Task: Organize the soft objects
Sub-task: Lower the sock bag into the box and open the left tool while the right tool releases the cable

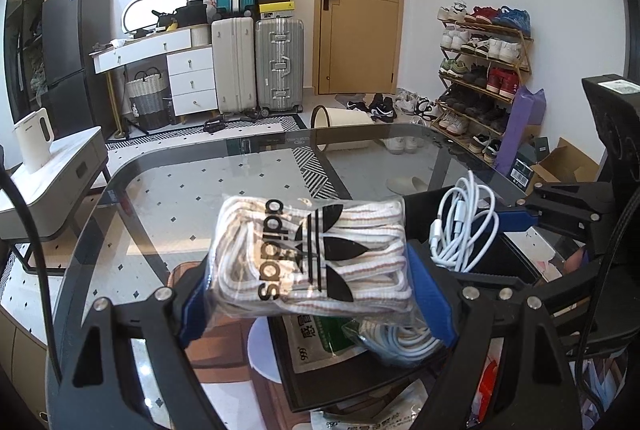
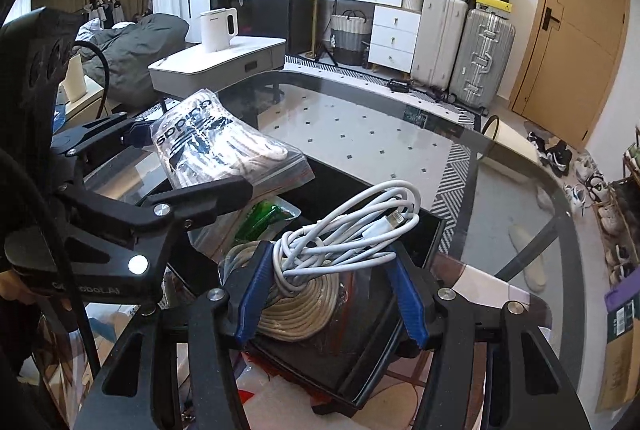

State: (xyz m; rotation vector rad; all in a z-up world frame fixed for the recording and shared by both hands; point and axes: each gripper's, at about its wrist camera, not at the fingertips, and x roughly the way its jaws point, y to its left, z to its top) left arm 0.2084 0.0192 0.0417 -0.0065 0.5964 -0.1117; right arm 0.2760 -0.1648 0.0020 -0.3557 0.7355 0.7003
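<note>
Left gripper (image 1: 316,294) spread wide, clamped on bagged socks (image 1: 310,254); right gripper (image 2: 332,290) narrower, pinching a white cable (image 2: 352,230) above the tray (image 2: 432,234)

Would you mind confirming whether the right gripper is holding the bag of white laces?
No, the right gripper is closed on the bundled white cable, while the bag of white laces sits between the left gripper's fingers.

1. The left wrist view looks forward and downward along its own fingers, close over the glass table (image 1: 168,182), facing the door (image 1: 360,2).
2. The right wrist view looks likewise from beside it.
3. Both share the table, suitcases (image 2: 464,46) and black tray (image 2: 372,342).
</note>
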